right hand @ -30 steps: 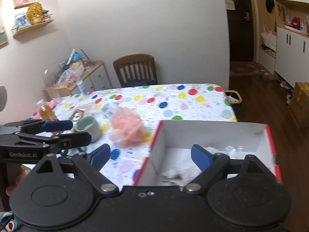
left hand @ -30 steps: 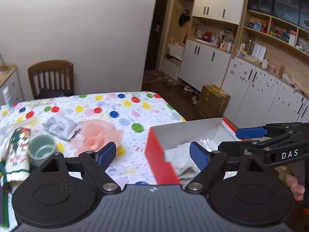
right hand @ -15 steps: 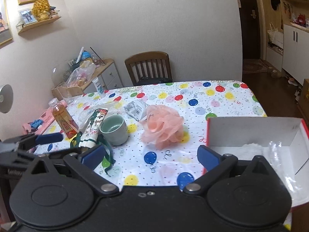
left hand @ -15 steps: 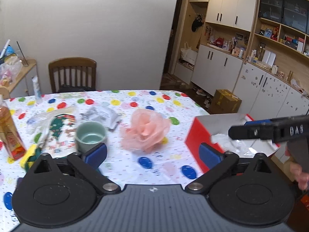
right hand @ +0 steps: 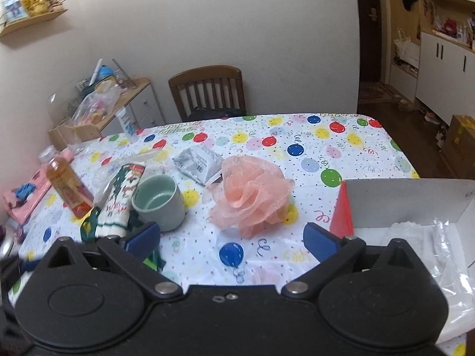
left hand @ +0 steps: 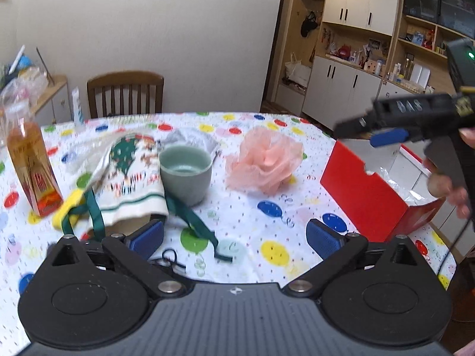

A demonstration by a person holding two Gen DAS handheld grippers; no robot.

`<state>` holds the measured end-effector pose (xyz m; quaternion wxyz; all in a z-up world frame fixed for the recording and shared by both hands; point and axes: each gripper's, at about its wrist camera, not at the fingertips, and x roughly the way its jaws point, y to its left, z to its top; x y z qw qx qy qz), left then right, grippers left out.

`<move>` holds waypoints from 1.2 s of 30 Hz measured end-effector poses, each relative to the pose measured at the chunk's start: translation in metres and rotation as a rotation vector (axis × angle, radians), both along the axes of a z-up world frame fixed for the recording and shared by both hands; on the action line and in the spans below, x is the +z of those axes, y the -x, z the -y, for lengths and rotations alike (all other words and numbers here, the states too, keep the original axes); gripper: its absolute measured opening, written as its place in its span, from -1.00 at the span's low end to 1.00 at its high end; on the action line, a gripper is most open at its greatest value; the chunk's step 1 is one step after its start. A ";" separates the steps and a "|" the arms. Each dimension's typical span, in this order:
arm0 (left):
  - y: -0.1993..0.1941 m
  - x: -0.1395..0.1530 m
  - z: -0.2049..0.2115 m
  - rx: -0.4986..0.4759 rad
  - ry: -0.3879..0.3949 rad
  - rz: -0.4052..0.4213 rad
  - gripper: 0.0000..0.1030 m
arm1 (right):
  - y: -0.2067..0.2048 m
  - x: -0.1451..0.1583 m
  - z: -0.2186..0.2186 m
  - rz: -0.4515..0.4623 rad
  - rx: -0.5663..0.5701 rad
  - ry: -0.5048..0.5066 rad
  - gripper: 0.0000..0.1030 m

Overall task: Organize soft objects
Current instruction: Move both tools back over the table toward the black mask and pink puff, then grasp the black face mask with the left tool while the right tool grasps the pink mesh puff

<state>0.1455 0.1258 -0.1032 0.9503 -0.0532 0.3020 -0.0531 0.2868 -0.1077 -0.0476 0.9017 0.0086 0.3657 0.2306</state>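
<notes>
- Left gripper (left hand: 234, 238) and right gripper (right hand: 231, 238) both stand spread wide with nothing between the pads; each hangs over the near edge of the worktop (right hand: 341, 148).
- The pink pouf (right hand: 252, 194) lies loose on the cloth, at about 12 o'clock from the right gripper and 1 o'clock from the left. The red box (left hand: 365, 195), where soft white stuff already lies, sits at 3 o'clock of the pouf, well apart.
- The mug (right hand: 158, 203) stands at 9 o'clock of the pouf, near it; a wide swing at the mesh could knock it over.
- The pouf is airy netting: I judge that a shallow pinch could catch only a few folds, so it might slip out on the way to the box.
- Green ribbon (left hand: 190, 218) trails from the printed cloth bag (left hand: 130, 172) right by the left gripper's pad and could snag.
- The tall amber bottle (left hand: 31, 166) at the left edge looks easy to tip.
- The worktop wears a slick balloon-print cover; a chair (right hand: 207, 89) stands at 12 o'clock against a plain wall, with cabinets to the right.
</notes>
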 end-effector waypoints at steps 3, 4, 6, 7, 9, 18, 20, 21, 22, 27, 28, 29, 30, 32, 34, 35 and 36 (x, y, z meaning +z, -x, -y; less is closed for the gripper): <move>-0.001 -0.012 -0.005 0.008 0.007 -0.029 0.99 | -0.010 -0.004 -0.011 0.012 0.010 -0.007 0.99; -0.002 -0.016 -0.006 0.009 0.003 -0.040 0.99 | -0.014 -0.006 -0.016 0.013 0.014 -0.001 0.99; -0.003 -0.024 -0.009 0.010 0.006 -0.058 0.99 | -0.021 -0.009 -0.025 0.017 0.020 0.008 0.99; -0.003 -0.028 -0.011 0.010 0.014 -0.067 0.99 | -0.026 -0.011 -0.029 0.016 0.018 0.012 0.99; -0.004 -0.035 -0.015 0.017 0.030 -0.083 0.99 | -0.037 -0.016 -0.035 0.008 0.002 0.018 0.99; -0.002 -0.057 -0.025 0.033 0.078 -0.132 0.99 | -0.094 -0.052 -0.050 -0.036 -0.089 0.052 0.99; 0.000 -0.060 -0.023 0.034 0.051 -0.133 0.99 | -0.106 -0.058 -0.051 -0.038 -0.104 0.064 0.99; 0.001 -0.062 -0.023 0.032 0.042 -0.133 0.99 | -0.111 -0.061 -0.052 -0.044 -0.108 0.070 1.00; 0.001 -0.063 -0.022 0.028 0.034 -0.131 0.99 | -0.116 -0.065 -0.054 -0.052 -0.107 0.078 1.00; 0.000 -0.070 -0.017 0.019 -0.002 -0.131 0.99 | -0.132 -0.084 -0.065 -0.077 -0.121 0.111 1.00; -0.001 -0.072 -0.017 0.023 -0.001 -0.138 0.99 | -0.134 -0.088 -0.067 -0.091 -0.126 0.112 1.00; -0.002 -0.074 -0.017 0.031 0.000 -0.148 0.99 | -0.137 -0.093 -0.068 -0.106 -0.131 0.115 1.00; -0.002 -0.077 -0.017 0.039 -0.001 -0.158 0.98 | -0.140 -0.098 -0.069 -0.123 -0.137 0.115 0.99; -0.004 -0.080 -0.017 0.048 -0.009 -0.176 0.98 | -0.144 -0.106 -0.070 -0.155 -0.149 0.113 1.00; -0.003 -0.084 -0.017 0.051 -0.016 -0.183 0.95 | -0.146 -0.113 -0.071 -0.172 -0.157 0.117 0.99; -0.003 -0.085 -0.016 0.052 -0.019 -0.187 0.90 | -0.147 -0.116 -0.072 -0.175 -0.159 0.124 0.99; -0.003 -0.086 -0.016 0.055 -0.024 -0.191 0.83 | -0.147 -0.118 -0.073 -0.175 -0.160 0.133 0.99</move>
